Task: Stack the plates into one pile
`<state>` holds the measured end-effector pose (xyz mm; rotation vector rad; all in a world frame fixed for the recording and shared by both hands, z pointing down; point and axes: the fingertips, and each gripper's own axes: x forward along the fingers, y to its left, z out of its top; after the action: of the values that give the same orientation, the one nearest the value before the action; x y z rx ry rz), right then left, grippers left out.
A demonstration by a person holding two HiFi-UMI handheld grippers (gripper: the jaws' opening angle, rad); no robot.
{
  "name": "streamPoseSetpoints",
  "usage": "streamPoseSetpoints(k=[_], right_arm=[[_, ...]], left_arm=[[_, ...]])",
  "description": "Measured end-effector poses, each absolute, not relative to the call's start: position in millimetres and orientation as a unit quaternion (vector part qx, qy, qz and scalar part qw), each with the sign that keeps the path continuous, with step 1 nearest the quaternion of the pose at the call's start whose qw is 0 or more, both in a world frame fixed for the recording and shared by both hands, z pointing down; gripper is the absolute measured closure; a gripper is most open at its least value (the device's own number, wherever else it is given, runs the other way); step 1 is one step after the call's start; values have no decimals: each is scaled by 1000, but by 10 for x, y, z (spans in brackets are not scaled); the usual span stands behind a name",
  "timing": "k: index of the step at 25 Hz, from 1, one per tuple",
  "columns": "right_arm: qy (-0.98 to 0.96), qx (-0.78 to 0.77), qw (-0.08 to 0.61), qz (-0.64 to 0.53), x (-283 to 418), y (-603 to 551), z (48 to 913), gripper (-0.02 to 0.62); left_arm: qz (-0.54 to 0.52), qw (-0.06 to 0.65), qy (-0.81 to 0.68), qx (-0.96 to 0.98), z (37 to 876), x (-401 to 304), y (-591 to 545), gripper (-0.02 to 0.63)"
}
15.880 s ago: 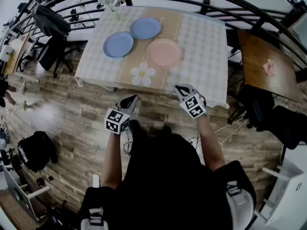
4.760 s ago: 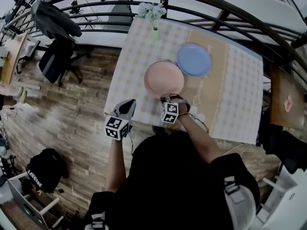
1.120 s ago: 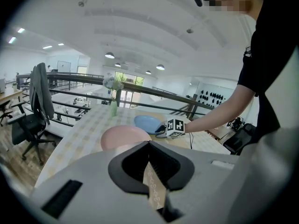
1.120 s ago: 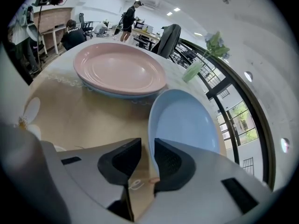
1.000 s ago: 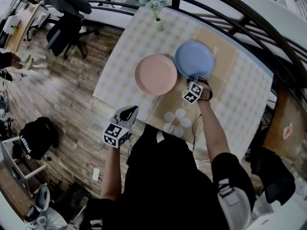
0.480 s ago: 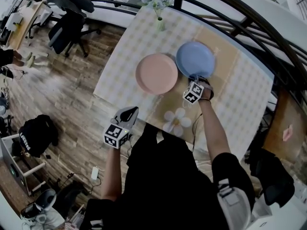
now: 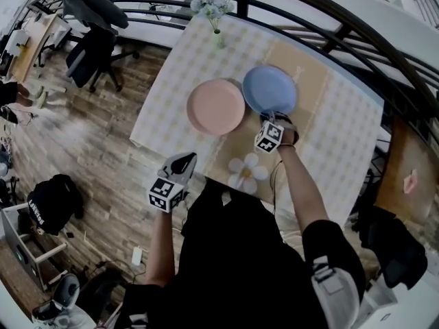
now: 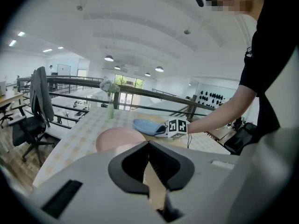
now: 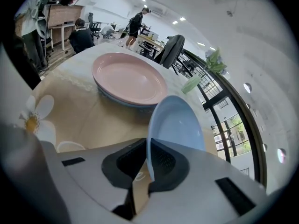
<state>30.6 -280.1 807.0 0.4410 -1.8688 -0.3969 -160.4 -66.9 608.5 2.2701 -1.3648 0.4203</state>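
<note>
A pink plate (image 7: 215, 107) lies on the table (image 7: 329, 122), and the right gripper view shows it resting on a blue plate (image 9: 119, 101). Just right of it is a second blue plate (image 7: 269, 90). My right gripper (image 7: 274, 117) is shut on that plate's near rim. From the right gripper (image 9: 148, 162) the held blue plate (image 9: 175, 122) rises tilted, beside the pink plate (image 9: 128, 78). My left gripper (image 7: 184, 158) hangs shut and empty over the floor, short of the table's edge. Past the left gripper (image 8: 149, 146) the pink plate (image 8: 119, 139) and blue plate (image 8: 145, 126) show.
A vase of flowers (image 7: 214, 9) stands at the table's far edge, with a dark railing (image 7: 329, 12) behind it. A white flower print (image 7: 248, 172) marks the tan runner near me. Office chairs (image 7: 89, 53) stand at left, a brown side table (image 7: 411, 177) at right.
Over the last second my right gripper stays on the blue plate's near rim and the left stays put. Since the oldest frames the pink plate has gone onto one blue plate.
</note>
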Motion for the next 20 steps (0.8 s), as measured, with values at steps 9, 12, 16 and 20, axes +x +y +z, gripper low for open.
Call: streamPoseSetpoints(k=[9, 12, 16, 20], right_arm=[[-785, 178, 563, -188, 549, -2512, 7994, 578], [-785, 176, 561, -193, 595, -2478, 7960, 578], [-788, 179, 557, -192, 642, -2452, 7935, 578], [-789, 175, 556, -195, 667, -2424, 7931, 578]], left_arm=[[152, 214, -481, 837, 5969, -1292, -682, 604], [150, 213, -480, 838, 5964, -1214, -655, 604], [148, 214, -480, 838, 6005, -1131, -603, 604], [147, 214, -483, 836, 6029, -1091, -564, 604]])
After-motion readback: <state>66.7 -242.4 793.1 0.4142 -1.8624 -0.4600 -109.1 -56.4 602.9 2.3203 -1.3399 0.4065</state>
